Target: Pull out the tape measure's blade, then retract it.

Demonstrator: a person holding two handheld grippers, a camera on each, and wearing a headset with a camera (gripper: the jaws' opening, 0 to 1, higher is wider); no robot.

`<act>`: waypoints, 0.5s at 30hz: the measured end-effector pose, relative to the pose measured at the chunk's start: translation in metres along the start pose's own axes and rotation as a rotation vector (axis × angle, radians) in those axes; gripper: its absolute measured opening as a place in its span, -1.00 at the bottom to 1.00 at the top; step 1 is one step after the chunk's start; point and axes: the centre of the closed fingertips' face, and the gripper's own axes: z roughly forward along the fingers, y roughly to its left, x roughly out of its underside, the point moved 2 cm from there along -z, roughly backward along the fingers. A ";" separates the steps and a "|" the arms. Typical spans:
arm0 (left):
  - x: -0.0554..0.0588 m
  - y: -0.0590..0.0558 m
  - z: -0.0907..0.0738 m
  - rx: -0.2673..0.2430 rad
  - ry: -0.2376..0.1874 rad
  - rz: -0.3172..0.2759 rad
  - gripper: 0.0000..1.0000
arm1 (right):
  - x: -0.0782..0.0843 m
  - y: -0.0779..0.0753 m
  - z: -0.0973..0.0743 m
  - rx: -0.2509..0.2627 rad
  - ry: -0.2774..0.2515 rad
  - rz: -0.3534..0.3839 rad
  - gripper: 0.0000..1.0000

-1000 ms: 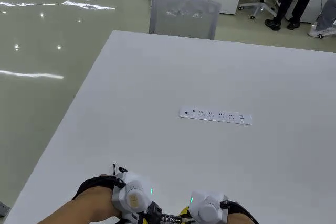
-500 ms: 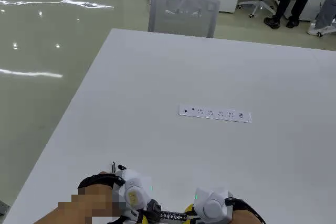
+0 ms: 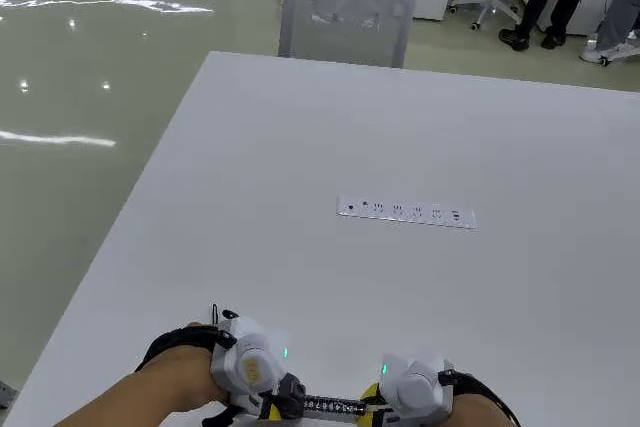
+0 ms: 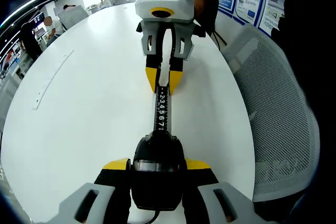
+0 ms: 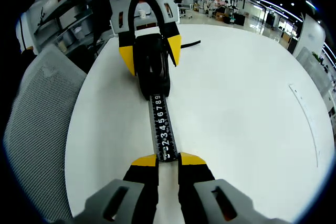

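At the near edge of the workbench (image 3: 400, 127), the left gripper (image 4: 157, 164) clamps the black tape measure case (image 4: 157, 150); the right gripper (image 5: 168, 160) pinches the blade (image 5: 161, 124) by its tip, a short stretch lying straight between them.

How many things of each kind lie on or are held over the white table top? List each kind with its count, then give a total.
Tape measure: 1
Grippers: 2, the left gripper and the right gripper
Socket strip: 1
Total: 4
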 end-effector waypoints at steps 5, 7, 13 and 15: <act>0.000 0.000 0.000 -0.003 -0.003 -0.009 -0.32 | 0.004 -0.001 -0.003 0.000 0.001 0.008 -0.77; 0.000 0.000 0.000 -0.002 -0.005 -0.007 -0.32 | 0.006 -0.002 -0.003 -0.002 0.005 0.010 -0.77; 0.000 0.001 0.000 -0.001 -0.009 -0.012 -0.32 | 0.009 -0.002 -0.006 -0.002 0.011 0.002 -0.77; 0.000 0.001 0.000 -0.001 -0.011 -0.012 -0.32 | 0.010 -0.003 -0.007 -0.003 0.016 0.003 -0.77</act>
